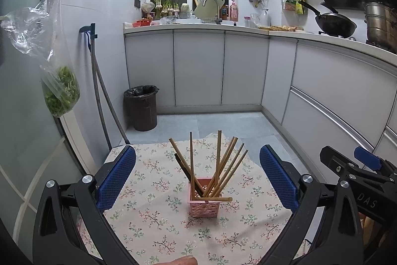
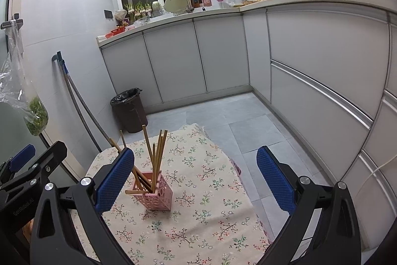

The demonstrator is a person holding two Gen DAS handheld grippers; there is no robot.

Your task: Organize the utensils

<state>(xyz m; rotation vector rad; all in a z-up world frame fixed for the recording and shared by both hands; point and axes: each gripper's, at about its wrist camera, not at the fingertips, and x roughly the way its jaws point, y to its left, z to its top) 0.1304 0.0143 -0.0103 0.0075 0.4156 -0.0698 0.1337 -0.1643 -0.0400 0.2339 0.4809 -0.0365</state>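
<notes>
A pink perforated holder (image 1: 203, 203) stands on a floral tablecloth (image 1: 153, 222), with several wooden chopsticks (image 1: 218, 165) upright in it. One chopstick (image 1: 222, 199) lies across its rim. My left gripper (image 1: 197, 178) is open and empty, above and behind the holder. In the right wrist view the holder (image 2: 155, 193) sits left of centre with the chopsticks (image 2: 156, 153) in it. My right gripper (image 2: 196, 180) is open and empty, to the right of the holder. The right gripper also shows at the left wrist view's right edge (image 1: 357, 165).
The small table stands in a kitchen with grey cabinets (image 1: 198, 69). A dark bin (image 1: 141, 107) and a mop handle (image 1: 99, 96) stand at the left wall. A bag of greens (image 1: 60, 91) hangs at left. Tiled floor (image 2: 248, 131) lies beyond the table.
</notes>
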